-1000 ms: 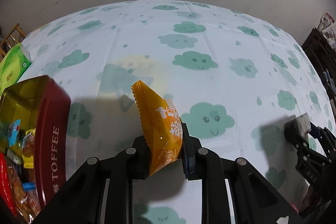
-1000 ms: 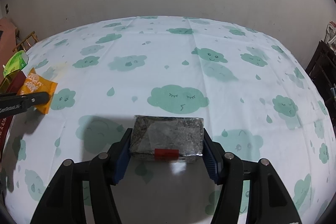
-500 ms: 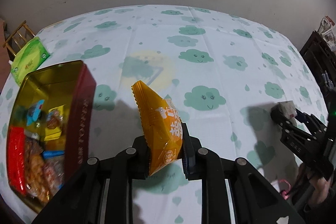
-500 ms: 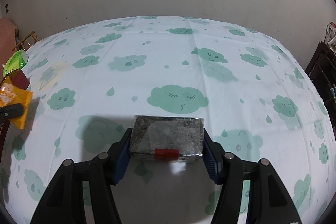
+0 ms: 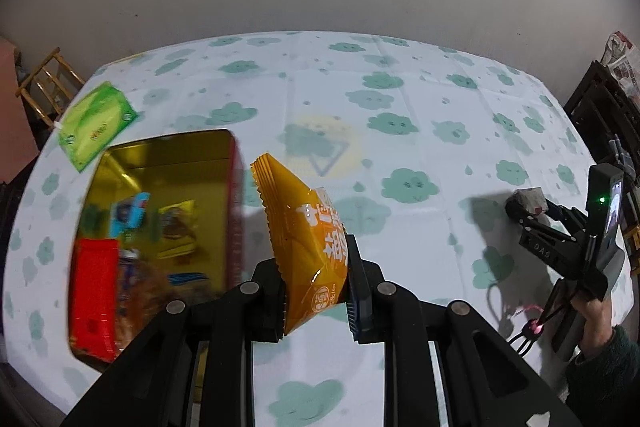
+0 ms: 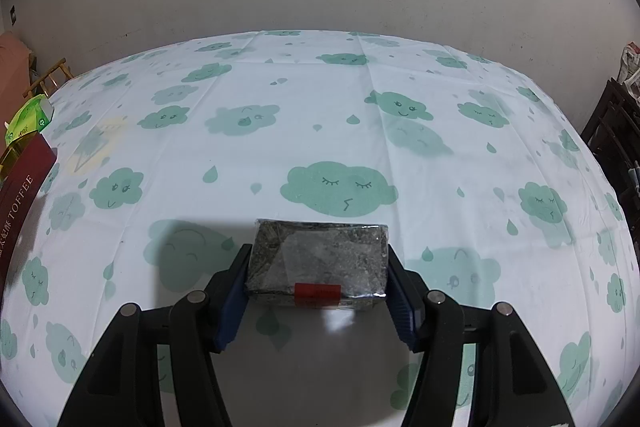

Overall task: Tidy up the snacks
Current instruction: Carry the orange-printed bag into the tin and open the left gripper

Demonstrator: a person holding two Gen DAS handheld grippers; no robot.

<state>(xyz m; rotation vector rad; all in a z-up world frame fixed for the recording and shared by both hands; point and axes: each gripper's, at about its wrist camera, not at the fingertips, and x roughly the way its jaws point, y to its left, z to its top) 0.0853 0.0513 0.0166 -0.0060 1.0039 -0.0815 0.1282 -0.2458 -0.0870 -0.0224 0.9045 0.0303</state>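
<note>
My left gripper (image 5: pixel 316 291) is shut on an orange snack packet (image 5: pixel 304 239), held in the air above the table, just right of an open red tin (image 5: pixel 236 211) with a gold inside that holds several wrapped snacks. My right gripper (image 6: pixel 318 267) is shut on a grey foil-wrapped block with a red label (image 6: pixel 320 259), low over the cloud-print cloth (image 6: pixel 320 115). In the left wrist view the right gripper (image 5: pixel 524 205) and its grey block (image 5: pixel 530 197) show at the far right, held by a hand (image 5: pixel 596 315). The red tin's side (image 6: pixel 18 195), lettered TOFFEE, shows at the right wrist view's left edge.
A green packet (image 5: pixel 94 125) lies beyond the tin near the table's far left corner, also seen as the green packet (image 6: pixel 28 119). A wooden rack (image 5: pixel 44 83) stands off the left edge. Dark shelving (image 5: pixel 604 115) stands at the right. A wall with a window runs behind the table.
My left gripper has risen and shifted left with the orange packet, so the tin's inside now shows from above. The packet has left the right wrist view. My right gripper has stayed still.
</note>
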